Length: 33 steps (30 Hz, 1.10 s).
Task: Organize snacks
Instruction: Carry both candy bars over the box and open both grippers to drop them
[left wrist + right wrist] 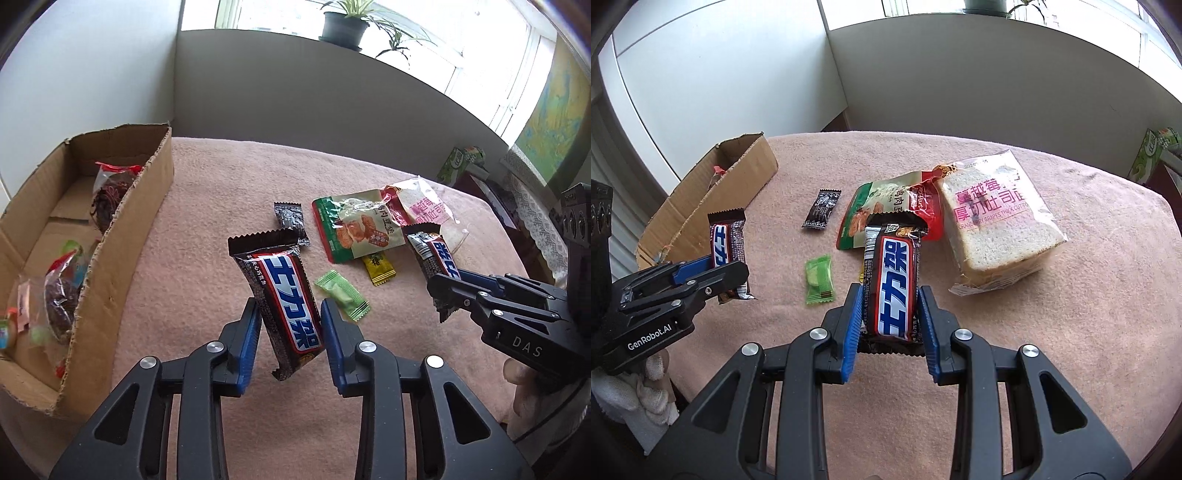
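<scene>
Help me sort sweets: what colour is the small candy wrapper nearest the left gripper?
Light green candy wrapper, clearest in the left wrist view.

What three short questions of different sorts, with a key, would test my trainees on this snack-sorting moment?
1. True or false: each gripper holds a chocolate bar.
2. Which item lies nearest the cardboard box? A) bread pack B) small black sachet C) green candy
3. What covers the table?

Key:
1. True: the left gripper grips one chocolate bar, the right gripper the other bar.
2. B, the small black sachet.
3. A pink cloth.
</scene>
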Each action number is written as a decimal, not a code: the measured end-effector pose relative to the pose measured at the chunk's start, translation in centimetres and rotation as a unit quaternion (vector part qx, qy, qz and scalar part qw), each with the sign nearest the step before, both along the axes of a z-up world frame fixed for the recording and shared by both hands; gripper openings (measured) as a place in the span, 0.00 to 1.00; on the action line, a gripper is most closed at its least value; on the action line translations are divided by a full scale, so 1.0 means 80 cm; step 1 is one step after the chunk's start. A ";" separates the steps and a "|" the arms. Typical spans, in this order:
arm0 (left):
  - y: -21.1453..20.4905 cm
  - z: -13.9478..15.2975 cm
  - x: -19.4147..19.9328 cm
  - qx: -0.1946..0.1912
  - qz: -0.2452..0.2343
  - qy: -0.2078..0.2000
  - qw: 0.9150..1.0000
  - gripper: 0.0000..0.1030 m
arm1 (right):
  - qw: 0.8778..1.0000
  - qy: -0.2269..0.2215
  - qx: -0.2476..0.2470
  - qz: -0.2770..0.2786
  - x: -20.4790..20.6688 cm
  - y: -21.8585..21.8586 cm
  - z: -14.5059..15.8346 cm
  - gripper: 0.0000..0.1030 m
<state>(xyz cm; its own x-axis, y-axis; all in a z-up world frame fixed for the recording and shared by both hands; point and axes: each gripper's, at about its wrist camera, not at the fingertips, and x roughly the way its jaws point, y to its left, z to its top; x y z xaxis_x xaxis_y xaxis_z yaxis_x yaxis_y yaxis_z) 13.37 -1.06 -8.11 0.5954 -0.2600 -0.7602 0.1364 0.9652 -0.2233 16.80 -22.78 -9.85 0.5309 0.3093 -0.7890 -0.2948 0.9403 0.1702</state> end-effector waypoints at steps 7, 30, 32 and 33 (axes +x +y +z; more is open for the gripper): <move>0.047 0.047 -0.014 -0.023 0.022 -0.043 0.999 0.30 | 1.000 -0.017 0.017 0.007 -0.006 0.011 0.030 0.30; 0.198 0.050 -0.022 0.013 0.148 -0.057 0.987 0.30 | 0.990 -0.031 0.031 0.135 0.017 0.221 0.072 0.30; 0.210 0.048 -0.020 0.017 0.155 -0.056 0.986 0.30 | 0.989 -0.027 0.032 0.144 0.018 0.240 0.071 0.30; 0.214 0.048 -0.018 0.019 0.156 -0.055 0.986 0.30 | 0.988 -0.026 0.032 0.148 0.018 0.248 0.070 0.30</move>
<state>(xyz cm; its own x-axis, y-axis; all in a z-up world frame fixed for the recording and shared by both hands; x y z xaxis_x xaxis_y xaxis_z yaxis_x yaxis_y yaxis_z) 11.90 16.09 -4.29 0.7216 -0.0231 -0.6919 -0.1475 0.9714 -0.1862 18.25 -2.90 -4.24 0.4485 0.5052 -0.7373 -0.5656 0.7992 0.2036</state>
